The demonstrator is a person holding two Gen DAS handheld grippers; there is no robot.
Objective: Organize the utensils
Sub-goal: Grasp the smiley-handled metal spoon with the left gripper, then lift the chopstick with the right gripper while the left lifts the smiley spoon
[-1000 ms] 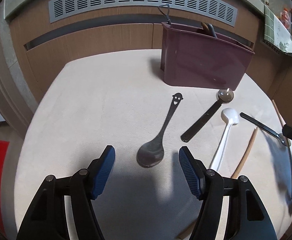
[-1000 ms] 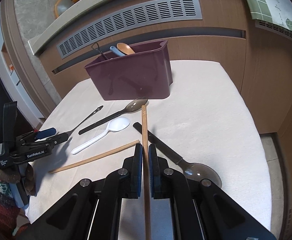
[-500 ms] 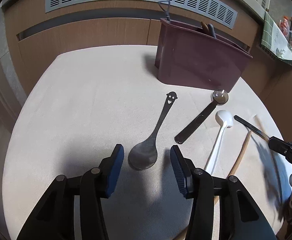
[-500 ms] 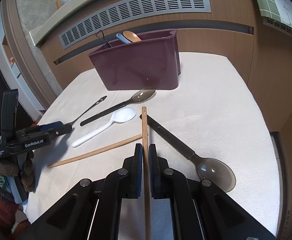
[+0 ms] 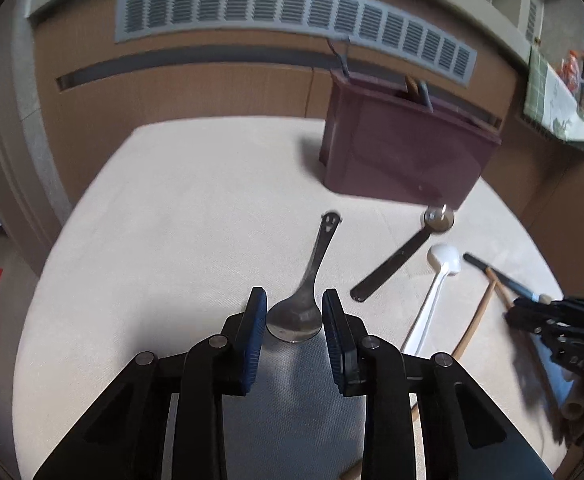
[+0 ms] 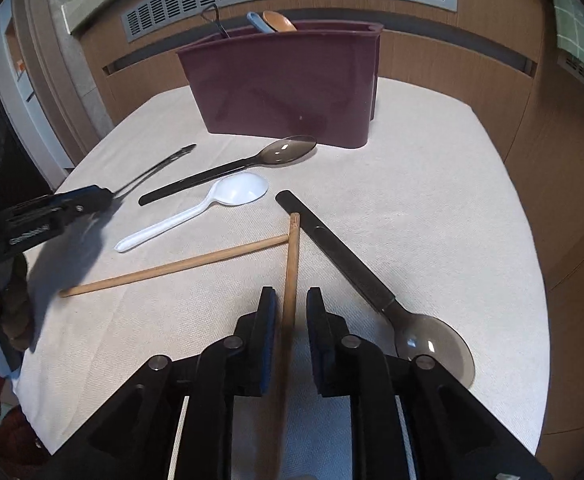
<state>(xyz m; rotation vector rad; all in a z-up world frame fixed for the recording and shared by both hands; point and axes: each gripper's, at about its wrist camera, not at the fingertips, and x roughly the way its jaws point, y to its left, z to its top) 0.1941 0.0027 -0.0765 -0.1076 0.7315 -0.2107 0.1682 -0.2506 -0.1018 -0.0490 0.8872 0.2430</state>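
Cream cloth-covered tabletop (image 6: pixel 432 208) with a maroon plastic utensil caddy (image 6: pixel 292 84) at 12 o'clock. Four spoons lie loose: one steel smiley-handled spoon (image 5: pixel 310 280), two dark translucent black-handled spoons (image 6: pixel 232 166) (image 6: pixel 372 280), and one white plastic spoon (image 6: pixel 208 208). Two wooden chopsticks: one (image 6: pixel 176 266) flat at 9 o'clock, the other (image 6: pixel 292 264) between the right gripper (image 6: pixel 291 312) jaws, slightly parted. Left gripper (image 5: pixel 294 318), spread, brackets the steel bowl; contact cannot be judged.
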